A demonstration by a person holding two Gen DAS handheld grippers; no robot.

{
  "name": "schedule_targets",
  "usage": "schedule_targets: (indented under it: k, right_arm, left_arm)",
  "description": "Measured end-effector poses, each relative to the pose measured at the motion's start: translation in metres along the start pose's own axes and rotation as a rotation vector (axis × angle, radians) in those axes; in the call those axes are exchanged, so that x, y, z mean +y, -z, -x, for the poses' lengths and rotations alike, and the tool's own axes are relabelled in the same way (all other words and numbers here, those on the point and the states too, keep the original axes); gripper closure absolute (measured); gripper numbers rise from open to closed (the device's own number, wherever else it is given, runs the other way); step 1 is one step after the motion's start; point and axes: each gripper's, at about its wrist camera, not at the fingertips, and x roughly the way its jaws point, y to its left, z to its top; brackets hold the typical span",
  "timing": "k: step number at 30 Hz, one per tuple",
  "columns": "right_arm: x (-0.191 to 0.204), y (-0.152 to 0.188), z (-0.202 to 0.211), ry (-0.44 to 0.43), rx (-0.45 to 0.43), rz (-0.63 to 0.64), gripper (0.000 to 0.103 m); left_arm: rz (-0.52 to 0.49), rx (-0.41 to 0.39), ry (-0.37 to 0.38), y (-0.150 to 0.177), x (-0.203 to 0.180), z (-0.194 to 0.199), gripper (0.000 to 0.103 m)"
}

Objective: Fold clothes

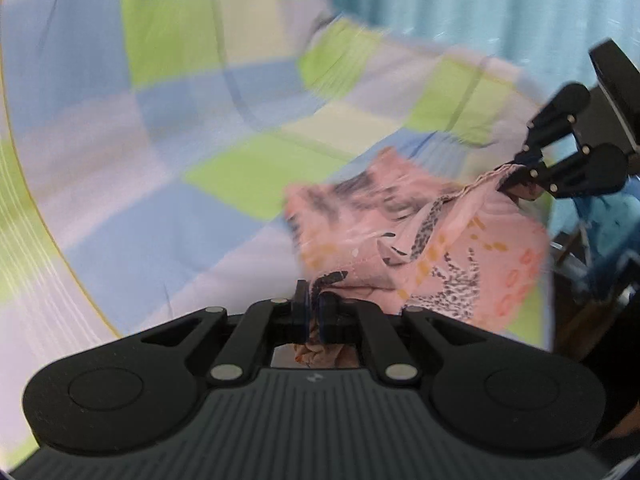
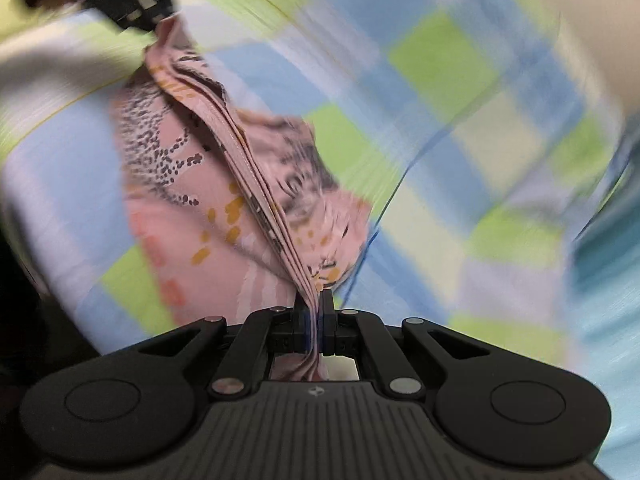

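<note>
Left wrist: both grippers' fingers point(image 1: 301, 300) clamp pink garment point(image 1: 460, 248).

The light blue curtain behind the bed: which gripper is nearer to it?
Right. In the left wrist view the right gripper holds the pink garment just before the curtain; the left gripper grips it farther back.

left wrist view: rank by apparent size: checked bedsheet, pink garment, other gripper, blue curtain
1. checked bedsheet
2. pink garment
3. blue curtain; close to the garment, unsure
4. right gripper
</note>
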Motion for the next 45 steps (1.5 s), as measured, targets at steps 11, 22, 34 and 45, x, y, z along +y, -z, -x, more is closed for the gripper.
schedule_targets:
  k: [11, 22, 34, 45]
  right_arm:
    - [-0.073, 0.078, -0.047, -0.185, -0.127, -0.652, 0.061]
    - [-0.075, 0.118, -0.061, -0.381, -0.284, -1.079, 0.053]
    - [-0.063, 0.126, -0.059, -0.358, -0.33, -1.158, 0.1]
    - [-0.065, 0.119, -0.045, -0.292, -0.364, -1.109, 0.101]
  left_arm:
    - [0.2, 0.012, 0.067, 0.014, 0.037, -0.026, 0.094]
    - [0.47, -0.008, 0.135, 0.007, 0.06, -0.044, 0.092]
    - [0.372, -0.064, 0.09, 0.009, 0.044, -0.02, 0.103]
    - [0.311, -0.129, 0.074, -0.007, 0.044, -0.004, 0.103]
